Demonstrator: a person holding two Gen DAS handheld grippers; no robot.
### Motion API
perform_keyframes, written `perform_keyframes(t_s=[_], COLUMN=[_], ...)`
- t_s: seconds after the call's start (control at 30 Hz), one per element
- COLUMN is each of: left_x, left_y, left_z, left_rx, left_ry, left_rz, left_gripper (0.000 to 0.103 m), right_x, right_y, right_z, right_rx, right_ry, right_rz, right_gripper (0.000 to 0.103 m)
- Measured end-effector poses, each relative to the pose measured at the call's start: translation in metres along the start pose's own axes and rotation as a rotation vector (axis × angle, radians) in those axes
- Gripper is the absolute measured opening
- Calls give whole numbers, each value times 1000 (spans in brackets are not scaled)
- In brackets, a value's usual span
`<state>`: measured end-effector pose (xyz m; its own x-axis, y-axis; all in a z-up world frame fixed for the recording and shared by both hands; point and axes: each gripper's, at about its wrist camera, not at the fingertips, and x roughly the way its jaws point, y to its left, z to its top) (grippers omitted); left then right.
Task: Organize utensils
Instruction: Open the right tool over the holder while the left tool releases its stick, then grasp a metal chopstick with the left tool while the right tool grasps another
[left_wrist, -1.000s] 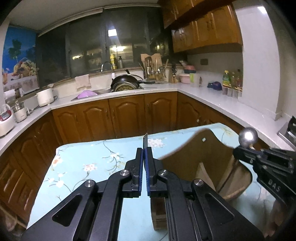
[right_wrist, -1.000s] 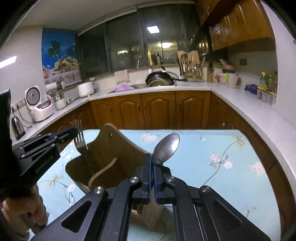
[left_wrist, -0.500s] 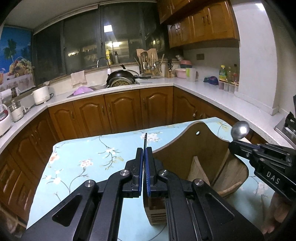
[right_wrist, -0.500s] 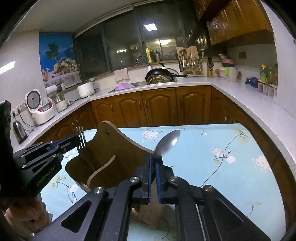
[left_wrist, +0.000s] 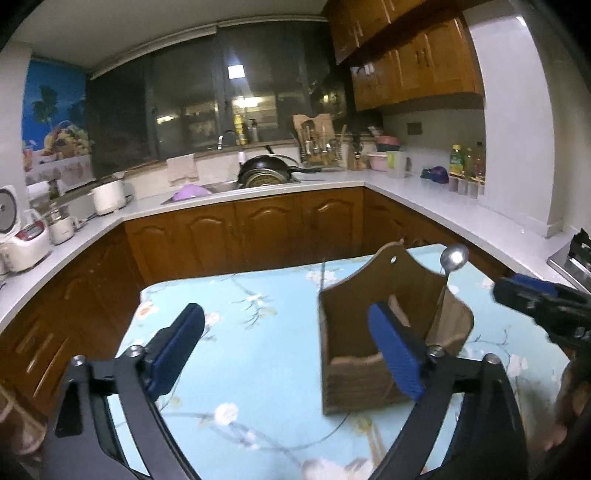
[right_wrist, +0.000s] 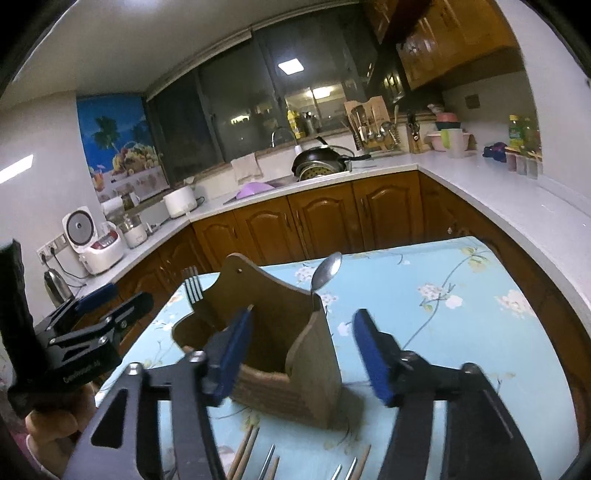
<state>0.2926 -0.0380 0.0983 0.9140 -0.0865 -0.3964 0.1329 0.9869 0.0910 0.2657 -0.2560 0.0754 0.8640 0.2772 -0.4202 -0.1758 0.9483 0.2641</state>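
A wooden utensil holder (left_wrist: 391, 332) (right_wrist: 280, 339) stands on the floral blue tablecloth (left_wrist: 258, 332). A spoon (left_wrist: 453, 258) (right_wrist: 327, 271) stands upright in its right compartment. A fork (right_wrist: 192, 290) stands in its left compartment; in the left wrist view it shows only as a thin edge (left_wrist: 323, 273). My left gripper (left_wrist: 286, 349) is open and empty, back from the holder; it also shows in the right wrist view (right_wrist: 110, 299). My right gripper (right_wrist: 303, 350) is open and empty, straddling the holder from the near side; it also shows in the left wrist view (left_wrist: 535, 299).
Wooden chopsticks (right_wrist: 243, 454) and metal forks (right_wrist: 269, 465) lie on the cloth near the front edge. Kitchen counters (left_wrist: 443, 218) wrap around behind, with a rice cooker (right_wrist: 96, 236), a pan (left_wrist: 269, 171) at the sink and bottles (left_wrist: 465, 162).
Both grippers have opened and let go: the fork and the spoon now stand in the holder. Both grippers have pulled back from the holder.
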Motion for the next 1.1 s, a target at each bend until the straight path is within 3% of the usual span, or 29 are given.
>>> perform_keyframes(t_s=[0.03,0.13,0.3,0.73,1.1], left_x=[-7,-26,-53,-78,-71], left_y=[3,16,29,42,38], left_z=[-4,-20,-46,-122,-144], left_rx=[-10,-51,-108,-220,-220], left_ry=[3,28,63,235,325], left_rz=[-1,-7,-6,-36,-46], left_gripper=[93,93,94,94,94], right_x=[-6,-27,-53,-86,-82], right_y=[0,-1,-3,-12,-1], right_z=[-3,-16,-38,-108,-127], right_rx=[1,2,24,76,61], right_ry=[-9,-28,-26,70,118], right_rz=[0,-8,-33,-98,-97], right_gripper=[80,89,94,94,94])
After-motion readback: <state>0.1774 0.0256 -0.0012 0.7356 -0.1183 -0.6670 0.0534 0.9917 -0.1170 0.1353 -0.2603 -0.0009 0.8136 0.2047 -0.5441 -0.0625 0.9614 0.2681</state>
